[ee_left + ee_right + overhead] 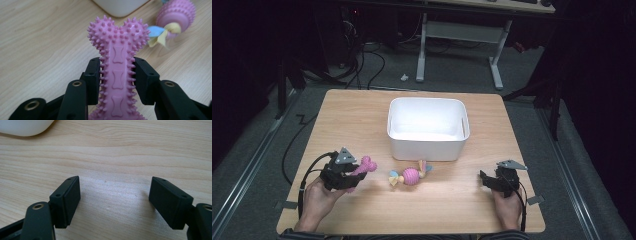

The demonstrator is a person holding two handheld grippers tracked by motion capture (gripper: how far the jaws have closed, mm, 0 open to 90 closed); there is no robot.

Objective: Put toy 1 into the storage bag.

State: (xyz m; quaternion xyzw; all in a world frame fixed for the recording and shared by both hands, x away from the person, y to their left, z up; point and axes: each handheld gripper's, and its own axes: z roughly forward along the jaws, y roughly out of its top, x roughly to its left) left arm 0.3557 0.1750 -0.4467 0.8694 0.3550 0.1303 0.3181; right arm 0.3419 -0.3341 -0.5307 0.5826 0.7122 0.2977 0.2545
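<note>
The left gripper (117,75) grips a pink bone (117,50) by its shaft, fingers (93,77) pressed against both sides, at the table's (362,115) near left. The right gripper (115,202) rests near right, fingers (68,200) wide apart, holding nothing. A bin (428,145) stands centre.
</note>
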